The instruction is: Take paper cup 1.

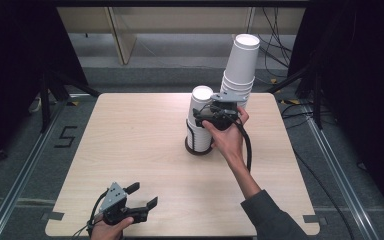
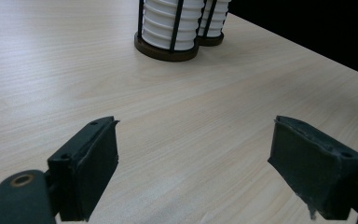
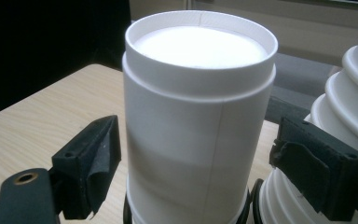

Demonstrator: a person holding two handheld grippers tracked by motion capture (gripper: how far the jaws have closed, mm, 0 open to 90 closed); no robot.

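An upside-down white paper cup tops the shorter cup stack in a black wire holder at mid-table. My right gripper reaches in from the right, one jaw on each side of that top cup. Narrow gaps show at the pads, so it is open. A taller, leaning stack of white cups stands just behind and to the right. My left gripper rests low near the table's front left edge, open, with bare wood between its jaws.
The light wooden table stands on a grey floor with metal rails on both sides. Cables lie on the floor at the back right. Dark curtains hang at both sides, and a pale wooden panel crosses the back.
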